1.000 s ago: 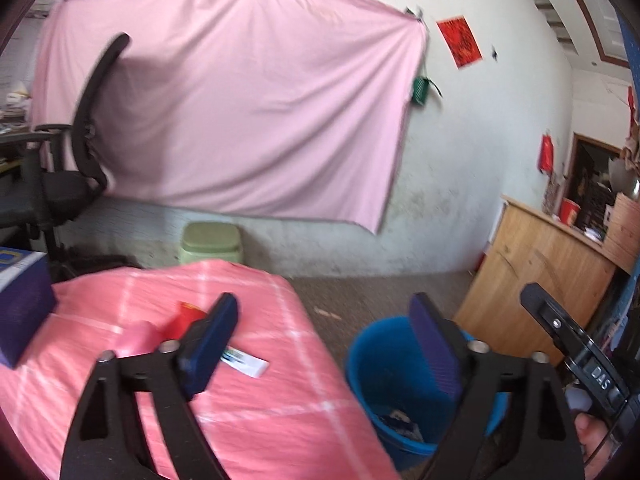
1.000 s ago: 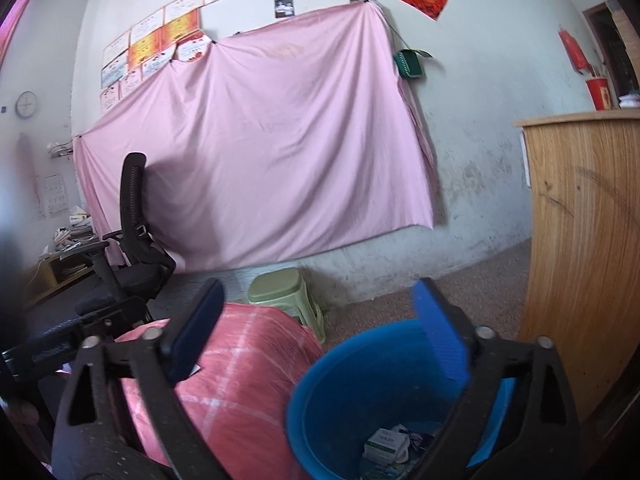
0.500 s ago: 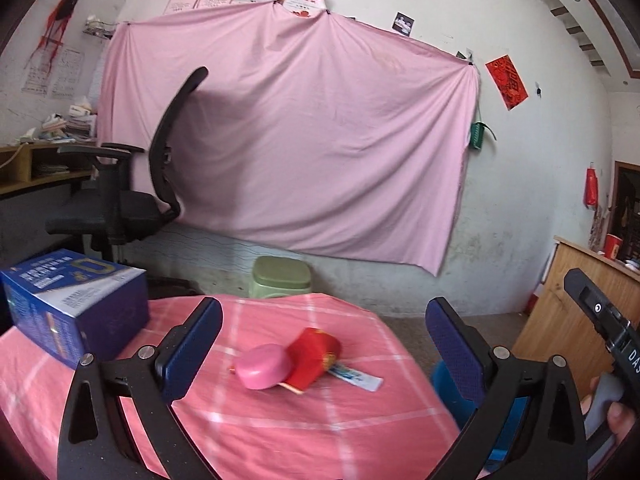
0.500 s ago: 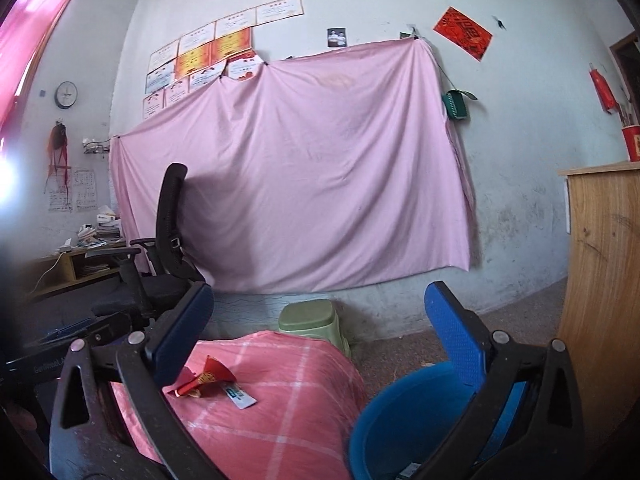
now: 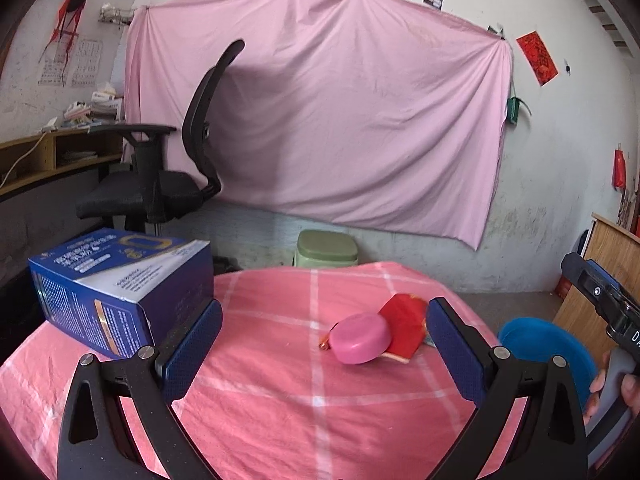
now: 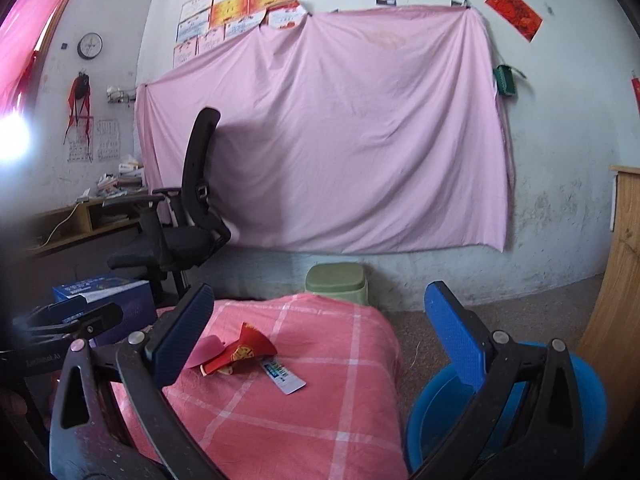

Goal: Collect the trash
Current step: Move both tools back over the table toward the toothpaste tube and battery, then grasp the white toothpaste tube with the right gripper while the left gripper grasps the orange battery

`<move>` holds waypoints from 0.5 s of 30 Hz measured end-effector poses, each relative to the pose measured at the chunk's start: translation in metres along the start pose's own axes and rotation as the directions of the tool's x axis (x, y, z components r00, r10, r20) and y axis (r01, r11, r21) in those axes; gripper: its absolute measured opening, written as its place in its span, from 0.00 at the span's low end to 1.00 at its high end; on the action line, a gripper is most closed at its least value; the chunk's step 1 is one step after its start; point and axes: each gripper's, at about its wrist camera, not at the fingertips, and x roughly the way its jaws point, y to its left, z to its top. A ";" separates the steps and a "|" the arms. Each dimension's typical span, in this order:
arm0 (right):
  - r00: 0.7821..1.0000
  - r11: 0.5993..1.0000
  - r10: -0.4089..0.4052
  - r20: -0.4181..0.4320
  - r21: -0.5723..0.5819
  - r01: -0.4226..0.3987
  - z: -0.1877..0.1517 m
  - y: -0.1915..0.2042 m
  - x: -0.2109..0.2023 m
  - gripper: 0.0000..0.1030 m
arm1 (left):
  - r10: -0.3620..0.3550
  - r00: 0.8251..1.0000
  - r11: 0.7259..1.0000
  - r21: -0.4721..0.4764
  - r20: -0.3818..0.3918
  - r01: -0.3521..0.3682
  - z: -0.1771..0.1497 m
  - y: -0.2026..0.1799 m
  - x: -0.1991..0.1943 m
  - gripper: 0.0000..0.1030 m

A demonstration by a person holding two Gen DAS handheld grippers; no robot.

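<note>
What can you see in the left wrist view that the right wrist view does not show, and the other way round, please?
Only the left wrist view shows the hand gripping the other tool, and the pink round object as a whole puck. Only the right wrist view shows the wall clock and the white-and-blue packet lying clear on the pink checked cloth. Both show the red envelope, blue box, blue bin, green stool and office chair.
</note>
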 end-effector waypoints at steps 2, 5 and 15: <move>0.999 1.000 -0.003 -0.040 0.002 0.003 -0.003 0.002 0.012 1.00 | 0.003 0.999 1.000 0.006 -0.045 -0.002 -0.002 0.006 0.009 0.97; 0.994 1.000 -0.008 -0.105 -0.003 0.008 -0.008 0.007 0.028 1.00 | -0.002 0.995 1.000 0.015 -0.097 0.003 -0.005 0.011 0.022 0.97; 0.918 0.998 0.055 -0.392 0.009 -0.056 -0.028 0.006 0.089 0.99 | -0.115 0.930 0.991 0.023 -0.349 0.131 -0.017 0.013 0.072 0.67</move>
